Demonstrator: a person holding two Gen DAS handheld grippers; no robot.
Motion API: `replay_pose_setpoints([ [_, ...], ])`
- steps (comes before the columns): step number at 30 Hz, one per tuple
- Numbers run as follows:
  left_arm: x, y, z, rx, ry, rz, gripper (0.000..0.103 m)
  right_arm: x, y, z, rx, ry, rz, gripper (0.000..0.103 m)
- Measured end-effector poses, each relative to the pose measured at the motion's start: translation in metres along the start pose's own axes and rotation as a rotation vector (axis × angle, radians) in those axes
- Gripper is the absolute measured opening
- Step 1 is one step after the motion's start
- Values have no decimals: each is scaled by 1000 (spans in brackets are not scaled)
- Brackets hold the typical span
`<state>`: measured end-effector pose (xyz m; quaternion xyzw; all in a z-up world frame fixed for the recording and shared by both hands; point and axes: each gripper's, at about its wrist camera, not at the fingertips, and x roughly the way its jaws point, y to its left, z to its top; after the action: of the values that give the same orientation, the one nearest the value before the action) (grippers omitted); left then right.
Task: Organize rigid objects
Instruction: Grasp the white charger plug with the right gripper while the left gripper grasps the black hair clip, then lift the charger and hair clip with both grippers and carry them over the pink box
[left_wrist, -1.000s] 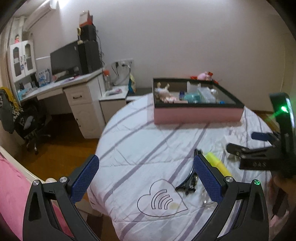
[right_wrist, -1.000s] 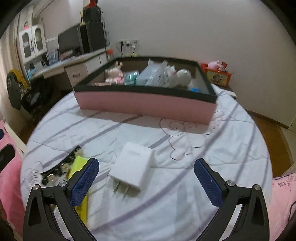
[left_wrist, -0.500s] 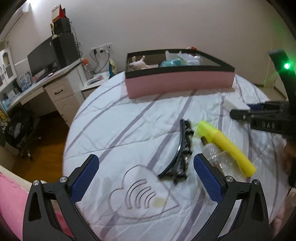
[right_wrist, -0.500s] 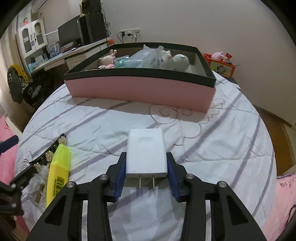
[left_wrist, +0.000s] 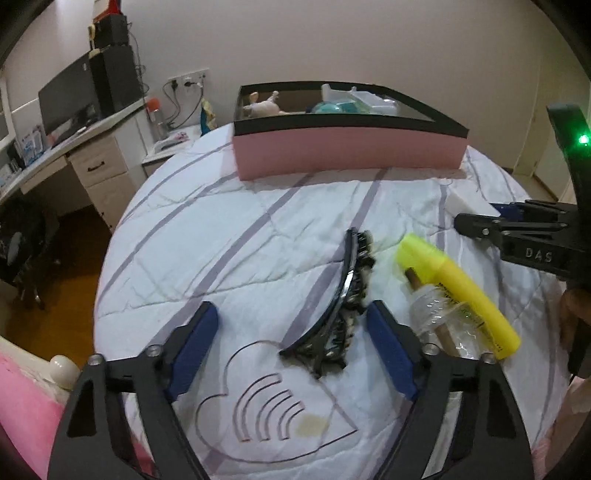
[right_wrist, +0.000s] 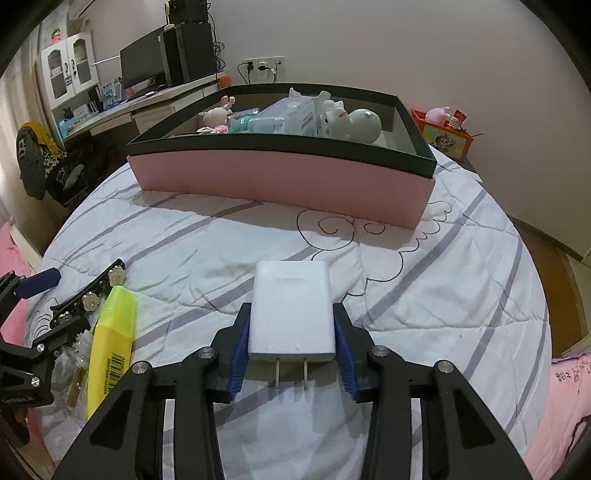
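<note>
My right gripper (right_wrist: 291, 332) is shut on a white charger plug (right_wrist: 291, 310), prongs toward the camera, just above the bed. My left gripper (left_wrist: 291, 334) is open, its blue pads either side of the near end of a black hair clip (left_wrist: 341, 299) lying on the quilt. A yellow highlighter (left_wrist: 458, 288) and a clear-wrapped item (left_wrist: 439, 317) lie right of the clip. They also show in the right wrist view: the highlighter (right_wrist: 110, 332), the clip (right_wrist: 88, 295). The pink box with a black rim (right_wrist: 280, 177) holds several toys at the far side.
The round bed has a white striped quilt (left_wrist: 221, 240). A desk with a monitor (left_wrist: 70, 99) and drawers stands far left. An orange toy box (right_wrist: 447, 136) sits right behind the pink box. The wooden floor (left_wrist: 55, 295) lies left of the bed.
My right gripper has closed on the white charger plug. My left gripper has dropped toward the hair clip and narrowed around its near end.
</note>
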<state>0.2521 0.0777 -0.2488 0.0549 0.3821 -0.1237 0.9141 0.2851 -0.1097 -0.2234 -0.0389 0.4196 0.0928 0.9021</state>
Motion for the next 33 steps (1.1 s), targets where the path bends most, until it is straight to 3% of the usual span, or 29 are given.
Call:
replay_pose_setpoints([
  [3, 2, -6, 5, 17, -12, -35, 48, 1, 0, 1, -4, -6, -5, 42],
  [5, 4, -12, 8, 26, -26, -39, 22, 2, -1, 2, -3, -7, 3, 42],
  [6, 4, -13, 8, 23, -32, -35, 19, 2, -2, 2, 0, -11, 8, 41],
  [14, -2, -8, 10, -33, -60, -28, 19, -3, -4, 1, 14, -30, 43, 41],
  [19, -16, -5, 14, -53, -96, -18, 19, -16, -8, -1, 37, -89, 48, 41],
  [25, -42, -10, 28, -84, -203, 25, 19, -39, -12, -1, 67, -173, 77, 41],
  [33, -78, -30, 52, -49, -324, 50, 19, -78, -11, 9, 66, -288, 97, 41],
])
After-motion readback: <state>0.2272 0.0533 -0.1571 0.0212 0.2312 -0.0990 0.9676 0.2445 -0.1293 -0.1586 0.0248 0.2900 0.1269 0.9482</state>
